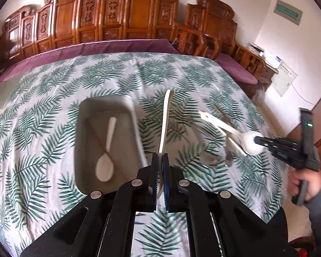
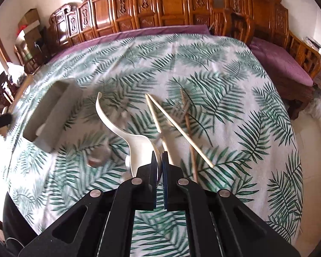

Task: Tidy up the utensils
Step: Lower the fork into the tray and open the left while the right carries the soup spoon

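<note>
A grey tray (image 1: 83,128) lies on the leaf-print cloth and holds a white spoon (image 1: 107,150) and a thin chopstick (image 1: 100,141). My left gripper (image 1: 159,160) is shut on a white spoon (image 1: 165,117) that sticks up and forward, just right of the tray. My right gripper (image 2: 159,160) is shut on the bowl of another white spoon (image 2: 126,135), held above the cloth; it also shows at the right of the left wrist view (image 1: 251,142). Pale chopsticks (image 2: 177,126) and a darker one (image 2: 189,128) lie under and ahead of it. The tray shows at the left of the right wrist view (image 2: 51,115).
A metal spoon (image 1: 207,150) lies blurred on the cloth between the grippers. The cloth-covered table (image 2: 224,75) stretches ahead to a carved wooden bench with purple cushions (image 1: 117,45). The table edge drops off at the right (image 1: 274,192).
</note>
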A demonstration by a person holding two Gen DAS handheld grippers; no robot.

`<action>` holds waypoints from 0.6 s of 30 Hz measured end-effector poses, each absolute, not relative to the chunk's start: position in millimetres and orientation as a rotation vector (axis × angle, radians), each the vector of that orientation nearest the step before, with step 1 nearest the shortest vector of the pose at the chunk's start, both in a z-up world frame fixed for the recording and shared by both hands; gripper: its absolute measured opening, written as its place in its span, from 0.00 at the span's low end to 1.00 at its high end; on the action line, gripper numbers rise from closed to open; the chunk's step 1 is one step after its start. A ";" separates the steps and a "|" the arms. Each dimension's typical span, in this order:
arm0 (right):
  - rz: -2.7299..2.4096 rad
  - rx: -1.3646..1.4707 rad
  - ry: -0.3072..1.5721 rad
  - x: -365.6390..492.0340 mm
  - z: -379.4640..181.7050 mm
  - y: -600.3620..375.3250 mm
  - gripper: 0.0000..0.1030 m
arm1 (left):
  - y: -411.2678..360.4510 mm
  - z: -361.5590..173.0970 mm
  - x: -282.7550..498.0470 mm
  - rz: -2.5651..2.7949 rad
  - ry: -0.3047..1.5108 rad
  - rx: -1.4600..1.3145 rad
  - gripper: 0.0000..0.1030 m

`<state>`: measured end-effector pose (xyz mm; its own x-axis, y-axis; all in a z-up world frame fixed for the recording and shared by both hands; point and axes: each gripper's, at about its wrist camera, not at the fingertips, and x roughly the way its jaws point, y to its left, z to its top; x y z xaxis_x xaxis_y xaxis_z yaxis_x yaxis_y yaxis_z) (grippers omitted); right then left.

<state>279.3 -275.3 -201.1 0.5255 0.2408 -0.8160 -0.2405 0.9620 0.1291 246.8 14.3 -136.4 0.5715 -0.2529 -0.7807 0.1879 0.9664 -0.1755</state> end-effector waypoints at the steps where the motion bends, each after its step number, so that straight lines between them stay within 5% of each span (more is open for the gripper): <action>1: 0.292 0.003 0.974 278.4 -198.5 -271.3 0.05 | 18.8 -138.1 249.5 -0.246 0.929 -0.076 0.03; 18: 0.342 -0.005 0.954 278.7 -178.3 -177.1 0.05 | 71.7 -184.0 308.1 -0.107 0.993 -0.112 0.03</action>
<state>278.7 -177.1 -178.3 0.5287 0.2841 -0.7999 -0.2886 0.9463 0.1453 308.1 71.7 -184.0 0.5419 -0.1407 -0.8286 0.0384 0.9890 -0.1428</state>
